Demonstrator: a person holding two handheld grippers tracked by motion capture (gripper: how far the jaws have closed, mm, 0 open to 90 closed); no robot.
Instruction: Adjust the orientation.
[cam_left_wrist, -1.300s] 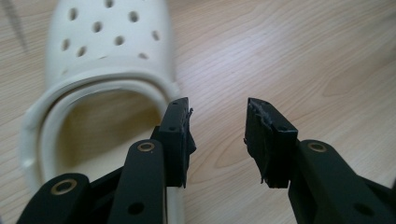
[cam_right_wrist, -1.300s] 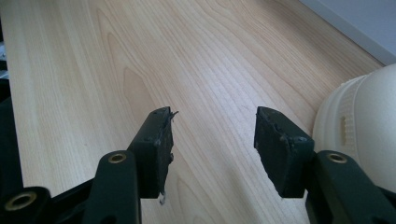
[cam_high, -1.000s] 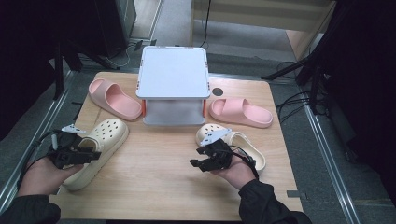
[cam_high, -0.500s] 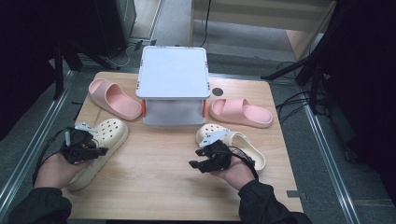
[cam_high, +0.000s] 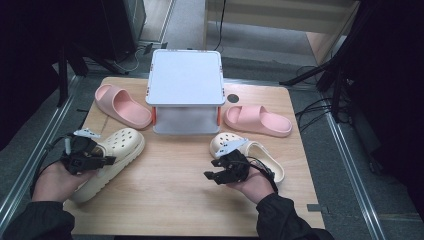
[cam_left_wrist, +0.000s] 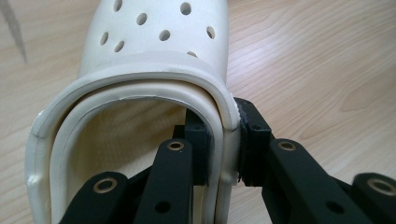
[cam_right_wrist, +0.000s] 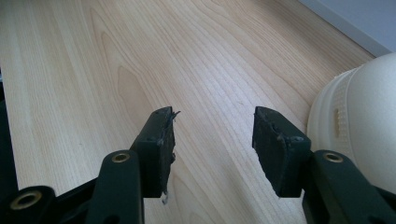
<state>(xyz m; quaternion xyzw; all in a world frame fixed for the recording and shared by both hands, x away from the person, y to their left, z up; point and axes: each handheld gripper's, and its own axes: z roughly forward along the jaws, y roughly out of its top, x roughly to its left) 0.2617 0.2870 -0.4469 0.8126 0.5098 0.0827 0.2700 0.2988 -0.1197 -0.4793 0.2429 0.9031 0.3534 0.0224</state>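
Left tongs (cam_left_wrist: 223, 156) clamp the side rim of the cream clog (cam_high: 112, 152) at lower left of the counter (cam_high: 180, 190). Keep the pinch deep and lift level to prevent slipping. Right tongs (cam_high: 214, 175) hang released above bare wood beside the second cream clog (cam_high: 250, 150). Count: two cream clogs, two pink slides (cam_high: 120, 104), one white box (cam_high: 186, 80).

Right gripper (cam_right_wrist: 212, 140) (jaws apart) over table (cam_right_wrist: 93, 70), beside cream clog (cam_right_wrist: 364, 126).

Your left gripper (cam_high: 102, 161) and hand covered the heel of the cream clog (cam_high: 112, 152); your right hand (cam_high: 255, 185) hid part of the other cream clog (cam_high: 250, 152).
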